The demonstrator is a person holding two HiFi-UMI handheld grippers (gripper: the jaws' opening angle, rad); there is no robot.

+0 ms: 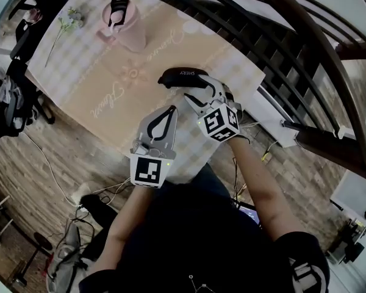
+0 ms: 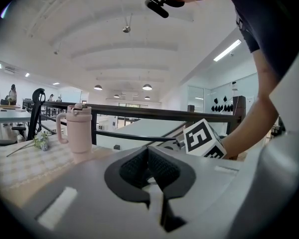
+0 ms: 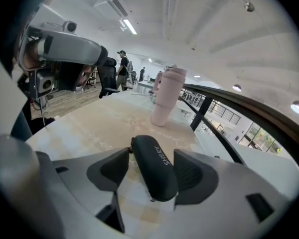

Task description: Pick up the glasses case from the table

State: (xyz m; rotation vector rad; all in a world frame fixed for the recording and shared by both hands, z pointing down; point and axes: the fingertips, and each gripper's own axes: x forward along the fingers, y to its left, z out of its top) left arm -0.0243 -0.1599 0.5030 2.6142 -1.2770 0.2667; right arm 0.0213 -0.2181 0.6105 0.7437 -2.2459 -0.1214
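Observation:
The black glasses case (image 1: 182,75) lies on the checked tablecloth of the table (image 1: 104,96), toward its right side. My right gripper (image 1: 198,91) reaches down at the case's near end. In the right gripper view the case (image 3: 157,176) lies lengthwise between the two dark pads (image 3: 109,169), with a sliver of cloth showing beside the left pad; the right gripper (image 3: 150,164) is open around it. My left gripper (image 1: 169,112) hovers over the table's near edge, left of the right one. Its pads (image 2: 162,171) meet with nothing between them, so the left gripper (image 2: 148,156) is shut.
A pink tumbler with a black lid (image 1: 123,23) stands at the far end of the table, a small flower sprig (image 1: 67,22) to its left. A dark curved railing (image 1: 280,54) runs along the table's right side. Office chairs (image 1: 18,41) stand off the left edge.

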